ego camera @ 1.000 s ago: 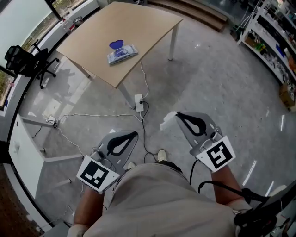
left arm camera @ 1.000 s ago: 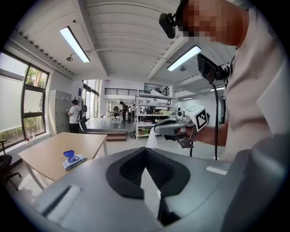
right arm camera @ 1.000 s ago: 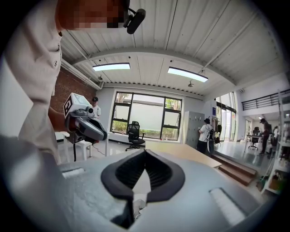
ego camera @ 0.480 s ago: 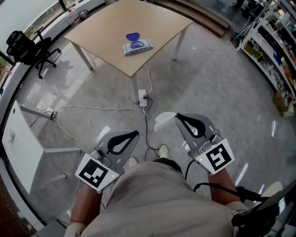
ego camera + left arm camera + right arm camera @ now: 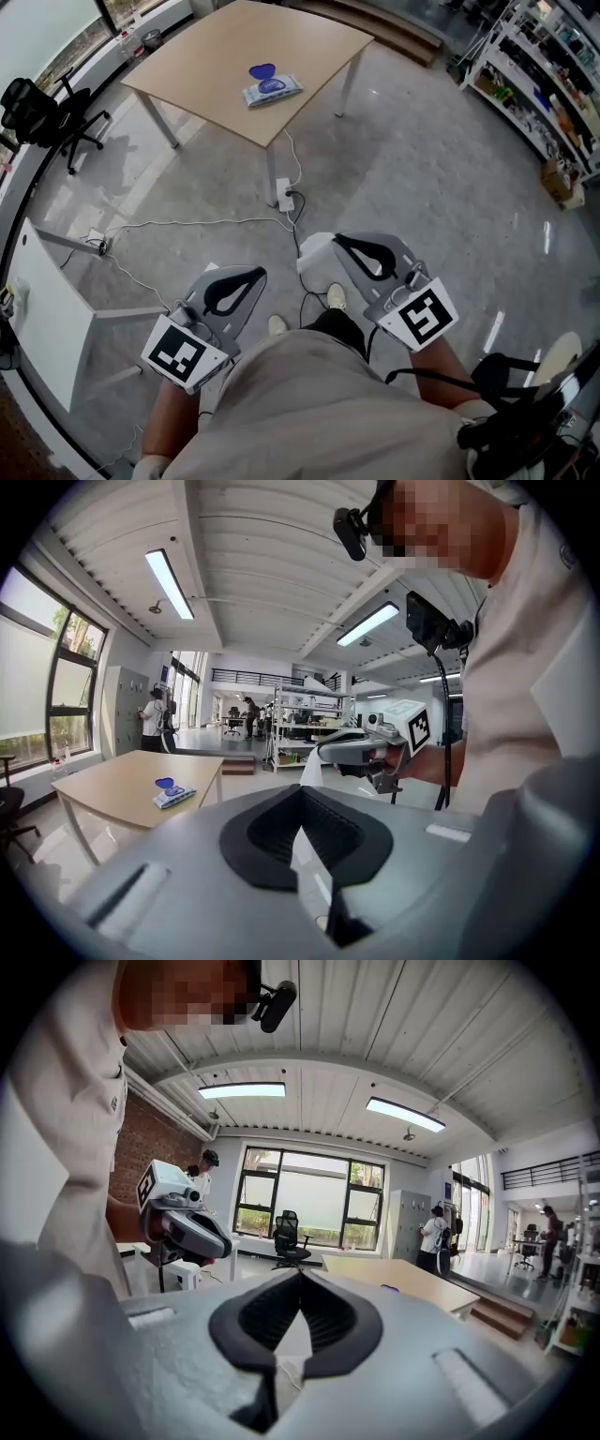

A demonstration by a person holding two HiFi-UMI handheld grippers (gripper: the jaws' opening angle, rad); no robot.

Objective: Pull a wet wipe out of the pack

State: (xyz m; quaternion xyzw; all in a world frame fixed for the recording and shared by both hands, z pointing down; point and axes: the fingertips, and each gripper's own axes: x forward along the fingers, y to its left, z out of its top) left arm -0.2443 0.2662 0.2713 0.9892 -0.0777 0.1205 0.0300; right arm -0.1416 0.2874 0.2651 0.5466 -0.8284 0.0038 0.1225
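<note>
A wet wipe [image 5: 313, 253] was held in the right hand-held gripper [image 5: 337, 242], well apart from the pack [image 5: 272, 89].
The right jaws were closed together on the white wipe, above the floor [image 5: 422, 178]. The left hand-held gripper [image 5: 261, 273] was closed too, with nothing gripped. The pack was seen lying on the counter [image 5: 206, 70], its blue lid [image 5: 262, 71] raised.

The right gripper [image 5: 337, 244], with the white wipe [image 5: 313, 253] pinched in its jaws, has been swung inward. The gap to the left gripper [image 5: 259, 274] is thereby narrowed, and the wipe is now seen just up and left of the shoe [image 5: 336, 296]. In the head view the bench [image 5: 206, 66] and the pack [image 5: 272, 87] on it have been shifted rightward and upward.
</note>
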